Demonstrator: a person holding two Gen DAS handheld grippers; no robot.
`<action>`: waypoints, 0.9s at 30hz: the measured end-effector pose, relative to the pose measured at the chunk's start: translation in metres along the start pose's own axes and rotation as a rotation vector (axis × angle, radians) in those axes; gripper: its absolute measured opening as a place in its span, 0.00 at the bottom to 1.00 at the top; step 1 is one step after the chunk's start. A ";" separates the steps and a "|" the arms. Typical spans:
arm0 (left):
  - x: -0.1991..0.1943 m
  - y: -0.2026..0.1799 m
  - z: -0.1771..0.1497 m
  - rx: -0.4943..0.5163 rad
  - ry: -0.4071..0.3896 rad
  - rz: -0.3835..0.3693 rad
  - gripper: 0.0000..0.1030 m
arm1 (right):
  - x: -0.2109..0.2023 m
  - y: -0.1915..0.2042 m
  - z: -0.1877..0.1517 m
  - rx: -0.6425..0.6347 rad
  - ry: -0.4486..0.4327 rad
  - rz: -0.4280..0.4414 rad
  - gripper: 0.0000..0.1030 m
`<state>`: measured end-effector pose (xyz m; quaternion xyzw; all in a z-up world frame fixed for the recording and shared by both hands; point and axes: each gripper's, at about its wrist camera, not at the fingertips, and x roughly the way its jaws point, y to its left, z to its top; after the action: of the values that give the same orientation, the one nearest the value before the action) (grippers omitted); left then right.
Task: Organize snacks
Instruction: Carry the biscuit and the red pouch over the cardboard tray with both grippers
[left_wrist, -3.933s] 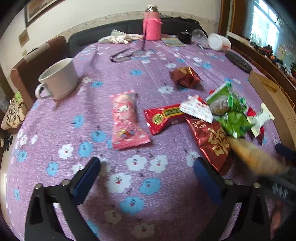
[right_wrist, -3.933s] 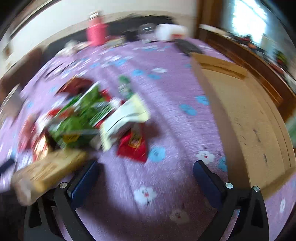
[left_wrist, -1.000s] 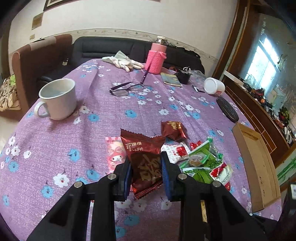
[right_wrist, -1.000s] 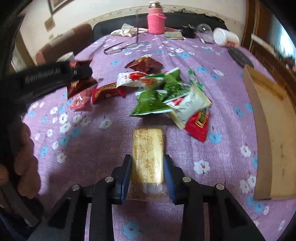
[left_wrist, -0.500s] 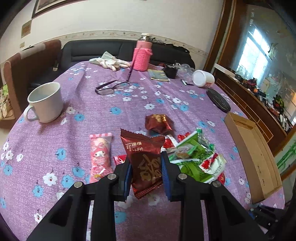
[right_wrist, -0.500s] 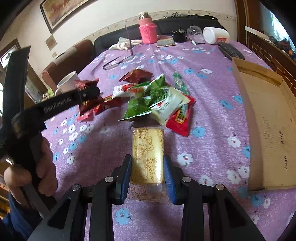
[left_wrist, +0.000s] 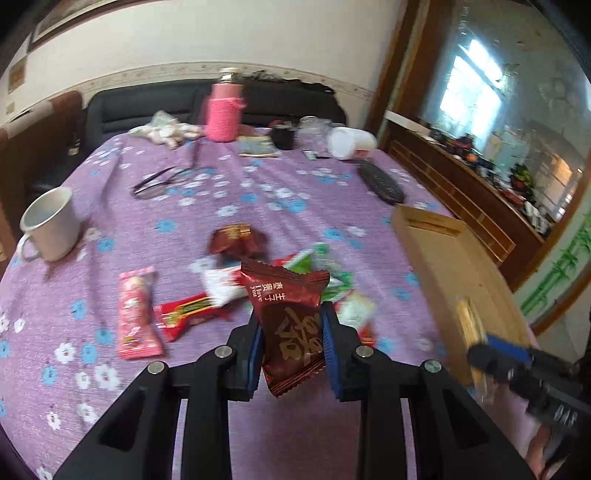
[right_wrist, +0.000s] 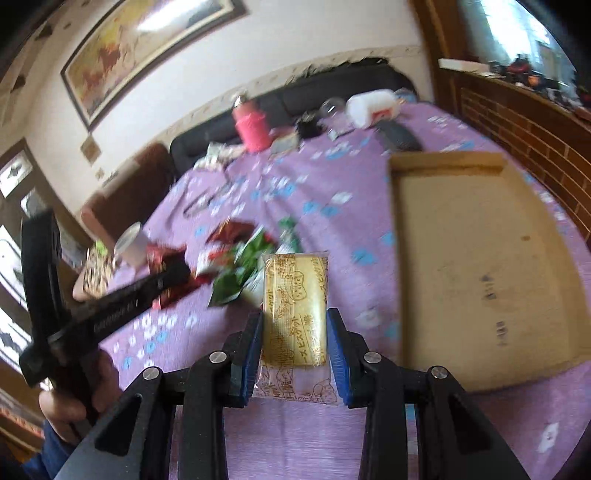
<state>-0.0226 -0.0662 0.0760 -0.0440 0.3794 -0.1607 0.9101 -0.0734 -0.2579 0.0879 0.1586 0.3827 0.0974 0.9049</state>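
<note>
My left gripper (left_wrist: 291, 325) is shut on a dark red snack packet (left_wrist: 288, 321) and holds it above the purple flowered tablecloth. My right gripper (right_wrist: 293, 328) is shut on a yellow biscuit packet (right_wrist: 295, 306), also lifted; it shows at the right of the left wrist view (left_wrist: 471, 325), over the cardboard box. The shallow cardboard box (right_wrist: 480, 258) lies open at the right (left_wrist: 443, 254). A pile of green, red and white snack packets (left_wrist: 321, 288) lies on the cloth, also seen in the right wrist view (right_wrist: 240, 273).
A pink packet (left_wrist: 136, 314), a red packet (left_wrist: 184, 314) and a dark red wrapper (left_wrist: 238, 240) lie loose. A white mug (left_wrist: 50, 221), glasses (left_wrist: 162, 181), pink bottle (left_wrist: 223, 110), remote (left_wrist: 380, 182) and white cup (left_wrist: 349, 142) stand further back.
Both grippers have risen and swung right toward the cardboard box, each still holding its packet. The yellow biscuit packet now hangs near the box's near end.
</note>
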 end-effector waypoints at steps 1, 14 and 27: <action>-0.001 -0.008 0.001 0.013 -0.002 -0.010 0.26 | -0.009 -0.007 0.003 0.015 -0.023 -0.006 0.35; 0.012 -0.126 0.012 0.169 0.033 -0.131 0.27 | -0.056 -0.084 0.005 0.149 -0.122 -0.032 0.35; 0.047 -0.192 0.023 0.238 0.083 -0.151 0.27 | -0.066 -0.149 0.015 0.247 -0.125 -0.027 0.35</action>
<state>-0.0252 -0.2642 0.0987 0.0424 0.3904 -0.2743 0.8778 -0.0999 -0.4197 0.0880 0.2695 0.3369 0.0272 0.9017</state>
